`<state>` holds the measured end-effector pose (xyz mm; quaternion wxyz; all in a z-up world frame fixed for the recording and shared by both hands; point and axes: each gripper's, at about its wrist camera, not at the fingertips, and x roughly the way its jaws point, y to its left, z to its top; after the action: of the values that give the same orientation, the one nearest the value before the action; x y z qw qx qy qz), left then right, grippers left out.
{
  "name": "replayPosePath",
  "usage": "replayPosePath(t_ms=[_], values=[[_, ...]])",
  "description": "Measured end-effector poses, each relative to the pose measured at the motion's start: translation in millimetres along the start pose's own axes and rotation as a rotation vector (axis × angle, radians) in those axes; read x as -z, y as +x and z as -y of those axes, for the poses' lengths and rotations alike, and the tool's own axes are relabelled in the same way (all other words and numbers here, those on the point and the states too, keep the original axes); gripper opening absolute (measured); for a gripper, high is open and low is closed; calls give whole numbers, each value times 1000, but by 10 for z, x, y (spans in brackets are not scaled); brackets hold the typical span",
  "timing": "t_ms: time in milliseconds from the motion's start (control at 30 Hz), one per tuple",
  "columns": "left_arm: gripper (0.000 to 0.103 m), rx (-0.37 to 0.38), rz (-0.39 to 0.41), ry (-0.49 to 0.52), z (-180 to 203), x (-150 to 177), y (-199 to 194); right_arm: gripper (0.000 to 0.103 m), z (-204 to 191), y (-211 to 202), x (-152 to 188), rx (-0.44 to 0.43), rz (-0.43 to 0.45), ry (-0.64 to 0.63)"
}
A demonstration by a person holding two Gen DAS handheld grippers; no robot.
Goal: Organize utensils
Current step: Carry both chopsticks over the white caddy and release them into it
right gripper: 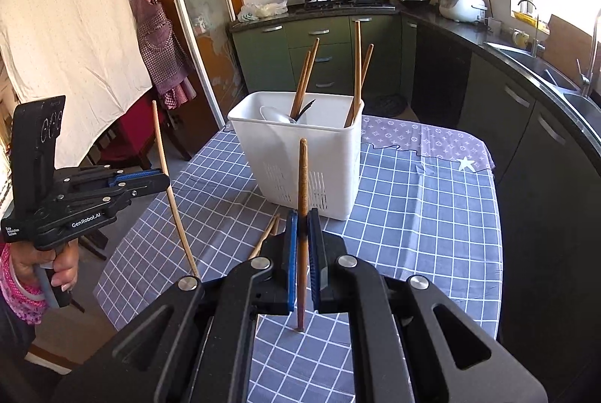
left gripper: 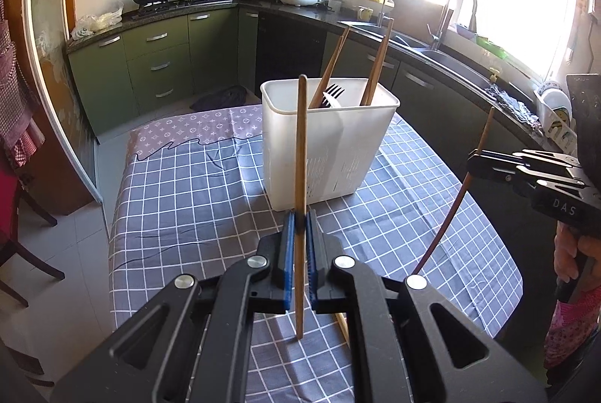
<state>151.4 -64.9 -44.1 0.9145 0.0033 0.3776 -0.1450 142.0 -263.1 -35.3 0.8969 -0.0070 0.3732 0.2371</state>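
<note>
Each gripper, left gripper (left gripper: 299,226) and right gripper (right gripper: 302,234), pinches one slim brown wooden chopstick (left gripper: 300,155) mid-shaft (light, stiff, likely slippery), the white plastic utensil caddy (left gripper: 330,140) at twelve o'clock.

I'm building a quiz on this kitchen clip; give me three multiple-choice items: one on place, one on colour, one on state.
1. Where is the caddy?
A. on the table
B. in the sink
C. on the stove

2. What colour is the caddy?
A. green
B. white
C. red

3. What does the left gripper hold?
A. nothing
B. a fork
C. a chopstick

Answers:
1 A, it stands on the checked tablecloth.
2 B, its walls are white.
3 C, its blue pads clamp a chopstick; the right gripper holds another chopstick.
</note>
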Motion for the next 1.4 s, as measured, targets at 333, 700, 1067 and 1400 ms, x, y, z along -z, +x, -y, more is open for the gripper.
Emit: replayPosePath(t_ms=[333, 700, 1067, 1400], values=[[6, -11, 13, 27, 38, 10, -81, 7, -29, -27, 62, -11, 2, -5], [6, -9, 14, 32, 49, -32, -107, 7, -52, 17, 22, -7, -10, -22], [6, 3, 20, 38, 83, -128, -122, 7, -77, -108, -96, -28, 24, -29], [6, 42, 37, 33, 94, -385, -282, 7, -85, -352, -419, -54, 88, -34]])
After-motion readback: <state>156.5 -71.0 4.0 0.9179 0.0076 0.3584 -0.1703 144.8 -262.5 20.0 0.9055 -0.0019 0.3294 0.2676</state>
